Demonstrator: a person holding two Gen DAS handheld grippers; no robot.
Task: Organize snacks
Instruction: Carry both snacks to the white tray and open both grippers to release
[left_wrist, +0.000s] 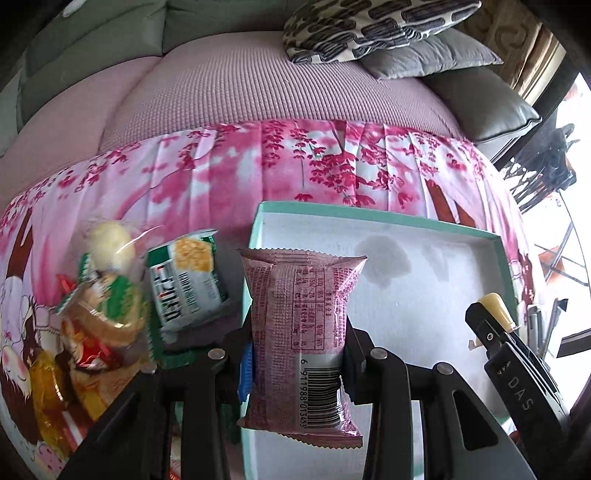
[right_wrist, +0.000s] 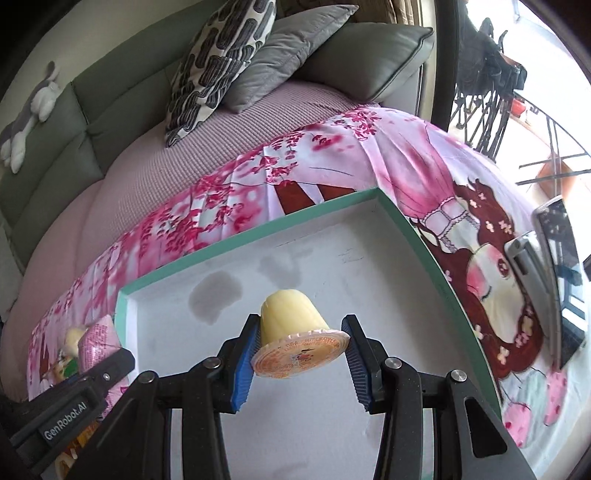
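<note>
I had both tongs loaded and hanging over the shallow box (left_wrist: 369, 216) with the teal rim, which lay on the pink blossom-print cloth (left_wrist: 221, 177) spread over the worktop. My left tongs (left_wrist: 295, 354) were closed on a pink wrapped snack packet (left_wrist: 295, 314), barcode end toward me, gripped across its middle. It hung over the left wall of the box, partly above the white floor. My right tongs (right_wrist: 301, 354) pinched a pale yellow jelly cup (right_wrist: 291, 325), tipped on its side with its orange foil lid facing me, above the middle of the box floor.

As I judged it, this was the placing step: two snacks carried over from the pile, none yet set down, and the box floor bare apart from some grey stains. The next move called for lowering each snack until it rested on the floor, well apart, then spreading the jaws. The packet needed shifting right first, to clear the wall.

The loose snacks (left_wrist: 103, 295) left of the box were blurred; I could pick out a green-and-white packet (left_wrist: 188, 277) and another pale jelly cup (left_wrist: 110, 240), but not count the rest. My own tongs hid the near end of the box. How high either snack hung above the floor I could not tell.
</note>
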